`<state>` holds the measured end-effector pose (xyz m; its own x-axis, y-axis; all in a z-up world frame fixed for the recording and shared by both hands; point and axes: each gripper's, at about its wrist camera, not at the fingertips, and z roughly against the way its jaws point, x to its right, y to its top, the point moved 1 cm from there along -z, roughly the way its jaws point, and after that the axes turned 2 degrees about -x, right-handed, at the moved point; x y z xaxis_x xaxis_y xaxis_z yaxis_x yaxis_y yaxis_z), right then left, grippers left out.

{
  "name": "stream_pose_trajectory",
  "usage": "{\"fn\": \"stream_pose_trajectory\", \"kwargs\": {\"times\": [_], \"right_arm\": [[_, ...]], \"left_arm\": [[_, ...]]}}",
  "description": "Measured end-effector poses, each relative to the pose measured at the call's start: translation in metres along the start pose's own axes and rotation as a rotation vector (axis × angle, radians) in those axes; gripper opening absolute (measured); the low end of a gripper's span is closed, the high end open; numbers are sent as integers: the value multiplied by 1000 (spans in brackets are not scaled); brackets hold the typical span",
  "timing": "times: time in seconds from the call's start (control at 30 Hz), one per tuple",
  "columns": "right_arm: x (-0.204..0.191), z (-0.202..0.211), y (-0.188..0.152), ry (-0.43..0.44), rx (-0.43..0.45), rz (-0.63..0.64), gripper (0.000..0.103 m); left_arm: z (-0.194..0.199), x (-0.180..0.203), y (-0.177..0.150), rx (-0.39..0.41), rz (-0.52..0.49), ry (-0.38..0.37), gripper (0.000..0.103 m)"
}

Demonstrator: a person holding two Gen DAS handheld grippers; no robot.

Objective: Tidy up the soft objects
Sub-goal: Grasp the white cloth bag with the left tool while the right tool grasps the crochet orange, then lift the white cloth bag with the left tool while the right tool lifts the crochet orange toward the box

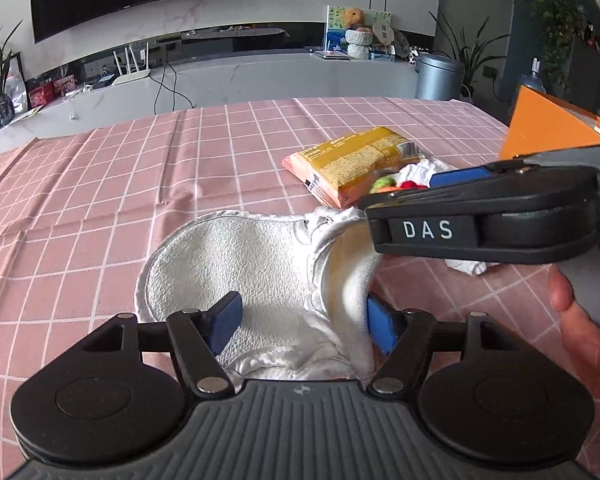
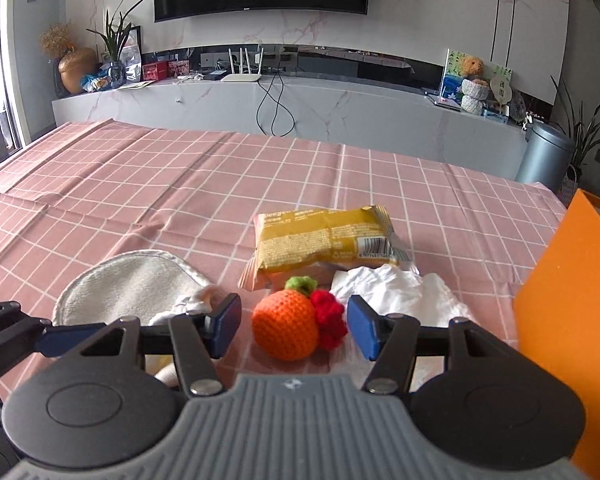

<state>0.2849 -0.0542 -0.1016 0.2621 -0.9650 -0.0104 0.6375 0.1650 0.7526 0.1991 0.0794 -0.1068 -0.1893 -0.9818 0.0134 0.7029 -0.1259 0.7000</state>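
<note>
A white quilted oven mitt [image 1: 244, 264] lies on the pink checked tablecloth [image 1: 100, 184]. My left gripper [image 1: 306, 326] is open, its blue pads on either side of the mitt's cuff end. The mitt also shows in the right wrist view [image 2: 132, 284]. My right gripper [image 2: 294, 330] is open around an orange crocheted fruit [image 2: 286, 330] with a red and green top, not closed on it. Crumpled white tissue [image 2: 404, 288] lies to its right. A yellow snack packet [image 2: 324, 240] lies behind it.
An orange box [image 2: 568, 320] stands at the table's right edge. The right gripper's body [image 1: 480, 216] crosses the left wrist view over the mitt's right side. A grey bin [image 2: 544, 156] stands on the floor beyond the table.
</note>
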Motion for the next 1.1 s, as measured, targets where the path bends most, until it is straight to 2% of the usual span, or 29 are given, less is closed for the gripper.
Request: {"fn": "stream_pose_trajectory", "kwargs": {"times": [0.07, 0.2, 0.33, 0.53, 0.6, 0.7, 0.83, 1.1], "right_arm": [[2, -5, -1, 0, -20, -10, 53], [4, -7, -4, 12, -15, -12, 52], [4, -1, -4, 17, -19, -9, 49], [5, 24, -9, 23, 3, 3, 49], [5, 33, -11, 28, 9, 3, 49], [6, 46, -16, 33, 17, 8, 49], [7, 64, -23, 39, 27, 17, 49], [17, 101, -34, 41, 62, 19, 49]], "left_arm": [[-1, -2, -1, 6, -3, -5, 80], [-4, 4, -2, 15, -53, 7, 76], [-4, 4, -5, 40, -47, 12, 72], [-1, 0, -3, 44, -28, 51, 42], [1, -4, -2, 43, -1, 48, 29], [5, -6, -2, 34, 32, 29, 20], [16, 0, -7, 32, 53, 22, 16], [61, 9, -9, 93, 104, -3, 16]]}}
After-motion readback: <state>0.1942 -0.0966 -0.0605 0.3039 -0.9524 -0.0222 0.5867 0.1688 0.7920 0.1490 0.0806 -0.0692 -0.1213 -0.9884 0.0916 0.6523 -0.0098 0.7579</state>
